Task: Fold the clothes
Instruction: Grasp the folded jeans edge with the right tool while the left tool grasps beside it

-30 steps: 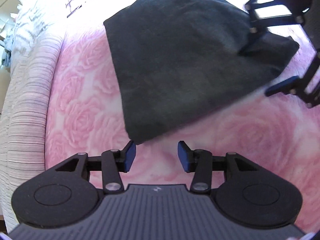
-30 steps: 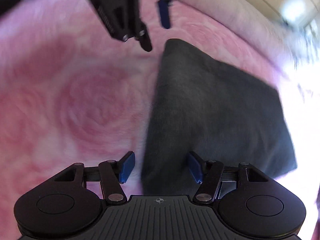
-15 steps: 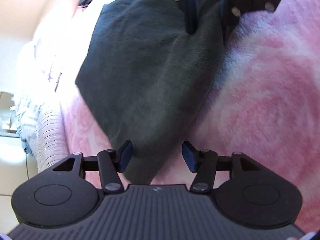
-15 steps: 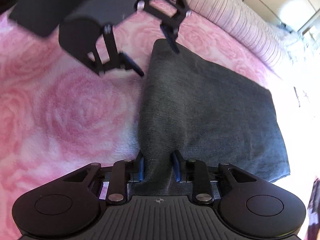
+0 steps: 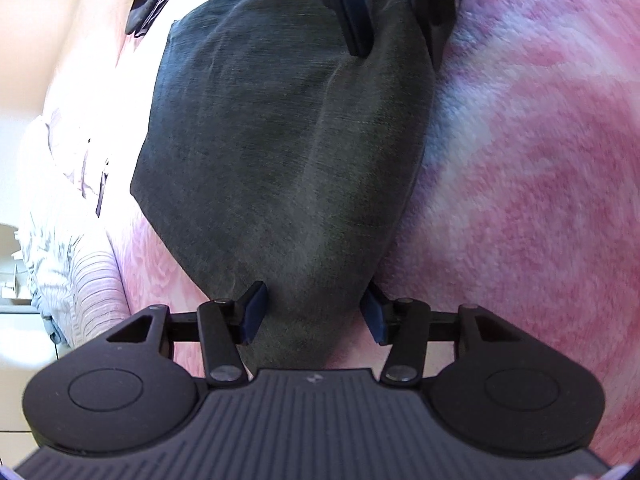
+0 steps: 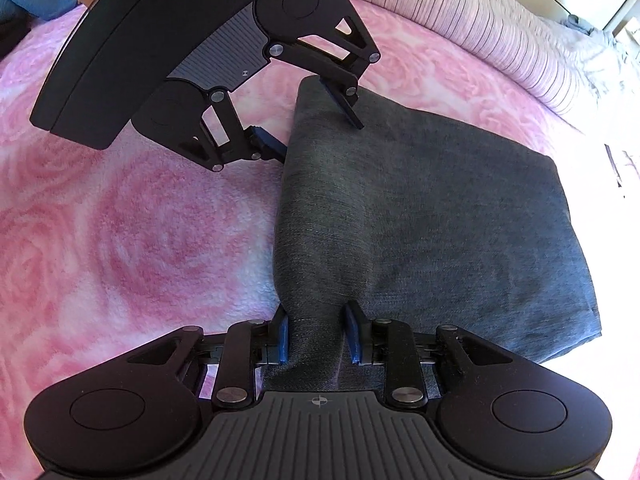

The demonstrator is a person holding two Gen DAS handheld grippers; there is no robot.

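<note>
Since a second ago: right tongs [image 6: 316, 334] clamped onto cloth [image 6: 420, 216] corner. Left tongs [image 5: 312, 312] half open, closing astride opposite corner, pads not yet pressing. Cloth lying folded on bed [image 6: 140, 220].

A second ago the left gripper [image 5: 312, 314] hung clear of the folded dark garment [image 5: 280, 152], its pads over the pink rose blanket [image 5: 540, 200] just off the cloth's near corner. It has since come down and rolled, and that corner now lies between its pads as the jaws close. The right gripper [image 6: 316, 334] stood wide open at the garment's opposite corner then; it has since clamped onto that corner, bunching the cloth into a raised ridge between its blue pads [image 6: 283, 338].
</note>
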